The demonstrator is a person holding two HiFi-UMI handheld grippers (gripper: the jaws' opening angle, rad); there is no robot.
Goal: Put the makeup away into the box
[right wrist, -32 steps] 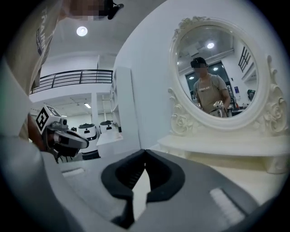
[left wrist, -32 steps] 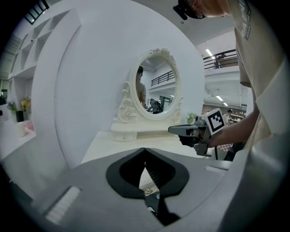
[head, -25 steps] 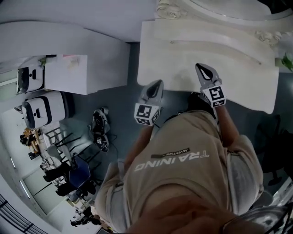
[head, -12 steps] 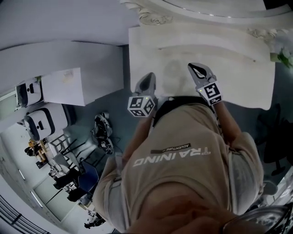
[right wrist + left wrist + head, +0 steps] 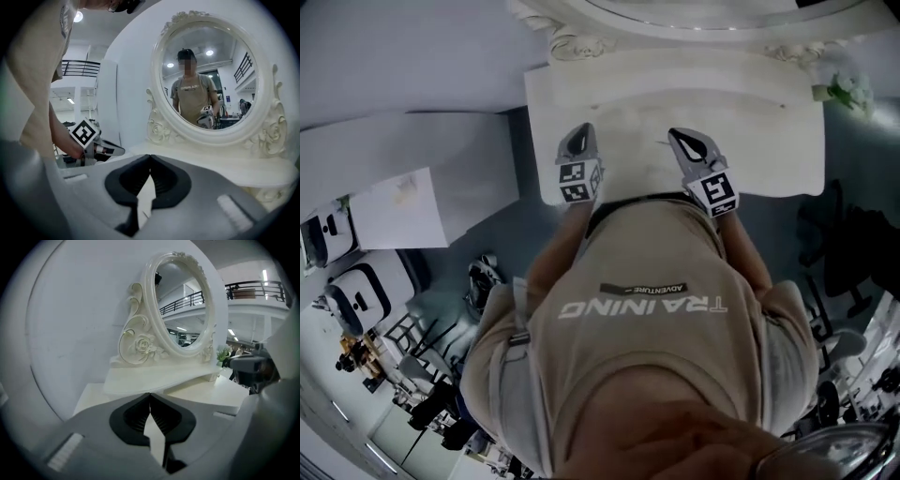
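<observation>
No makeup and no box show in any view. A white dressing table [image 5: 769, 141] with an oval carved mirror [image 5: 211, 79] stands in front of me. Over the table's near left part my left gripper [image 5: 578, 141] is shut, with nothing between its jaws [image 5: 150, 394]. To its right, level with it, my right gripper [image 5: 689, 142] is also shut and empty [image 5: 150, 157]. Each gripper shows in the other's view: the left gripper's marker cube [image 5: 84, 133] and the right gripper's body [image 5: 253, 366].
A small green plant [image 5: 848, 89] stands at the table's far right corner. A white counter with a sheet of paper [image 5: 398, 206] lies to the left. Shoes [image 5: 478, 281] sit on the grey floor. A dark chair [image 5: 844, 244] is at the right.
Both grippers have moved forward from the table's near edge to above its top, the left one farther. The table has shifted left in the head view.
</observation>
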